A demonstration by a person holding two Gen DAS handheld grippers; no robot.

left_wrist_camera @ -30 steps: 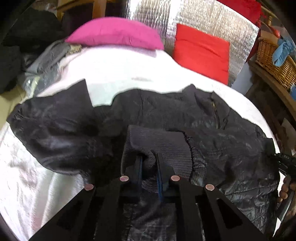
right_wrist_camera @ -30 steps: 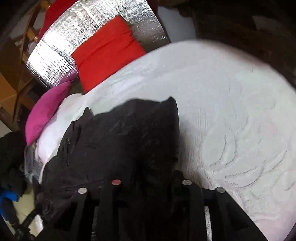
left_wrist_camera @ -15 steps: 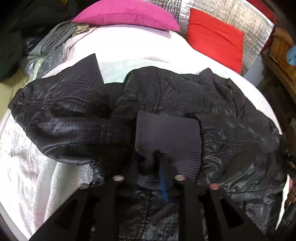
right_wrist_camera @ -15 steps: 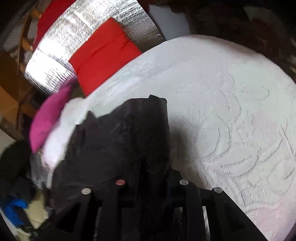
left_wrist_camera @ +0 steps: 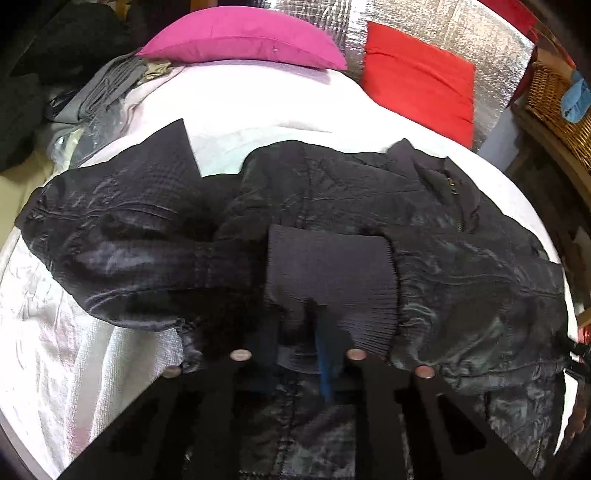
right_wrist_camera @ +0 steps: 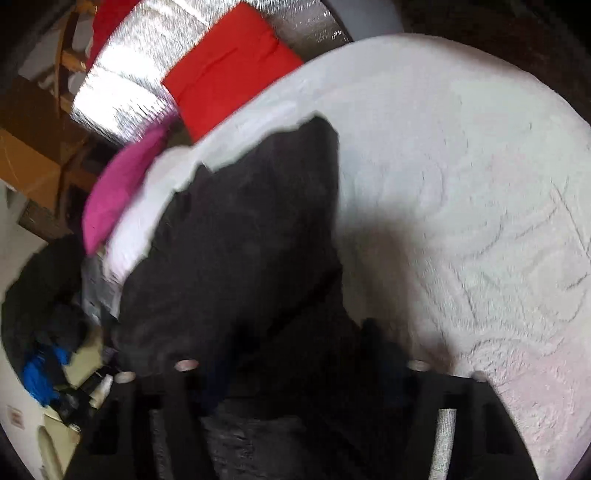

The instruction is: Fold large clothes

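A black quilted jacket [left_wrist_camera: 369, 199] lies spread across a bed with a white cover [left_wrist_camera: 240, 99]. One sleeve is folded over the body, its ribbed cuff [left_wrist_camera: 332, 266] lying at the middle. My left gripper [left_wrist_camera: 314, 325] sits at the cuff's near edge. Its jaws are closing, with a pinch of cuff fabric pressed between them beside the blue pad. In the right wrist view the jacket [right_wrist_camera: 240, 221] runs from a pointed corner down into my right gripper [right_wrist_camera: 295, 332]. That gripper's fingers stand wide apart, and dark cloth lies loose between them.
A pink pillow [left_wrist_camera: 240, 35] and a red cushion [left_wrist_camera: 417, 81] lean on a silver foil panel [left_wrist_camera: 424, 22] at the bed's head. Grey clothes [left_wrist_camera: 107, 88] are piled at the left edge and a wicker basket [left_wrist_camera: 554, 99] stands on the right. White cover [right_wrist_camera: 461, 184] stretches right of the jacket.
The left jaws let go of the cuff, then closed on it again slightly lower. The right jaws spread from a tight grip to wide apart, and that gripper swung sideways.
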